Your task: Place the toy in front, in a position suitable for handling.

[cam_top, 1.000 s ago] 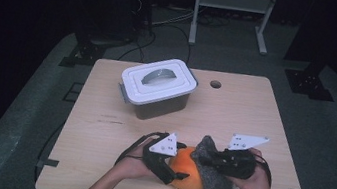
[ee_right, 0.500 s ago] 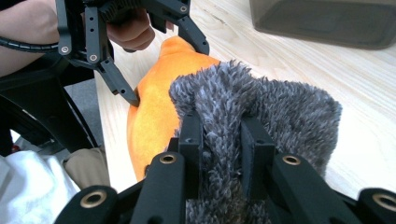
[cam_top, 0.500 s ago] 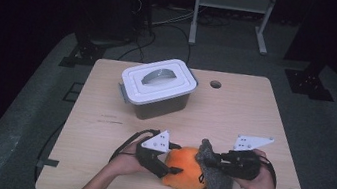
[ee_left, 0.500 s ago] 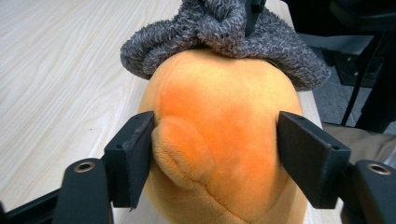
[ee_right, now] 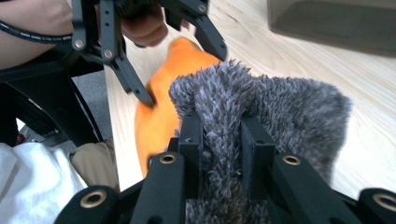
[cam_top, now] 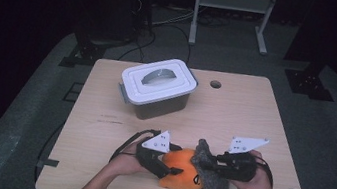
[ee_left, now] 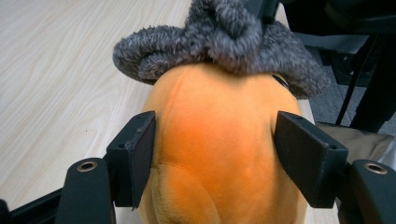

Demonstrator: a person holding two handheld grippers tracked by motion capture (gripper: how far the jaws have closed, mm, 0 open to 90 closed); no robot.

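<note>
The pale wooden surface (cam_top: 253, 122) takes up the middle of the high view, with a round hole (cam_top: 215, 84) near its far edge. Upper middle of it sits a grey plastic box with a white lid (cam_top: 157, 87), lid on. Down at the lower middle, close to the near edge, lies the orange plush toy (cam_top: 183, 170) with a fuzzy grey cloth (cam_top: 211, 182) draped over its right side. The left tongs (cam_top: 166, 166) have just been closing, and the left gripper view has both pads right against the toy's flanks (ee_left: 215, 154). The right tongs (cam_top: 204, 165) are pinched tight on a fold of the grey cloth (ee_right: 224, 154).
</note>
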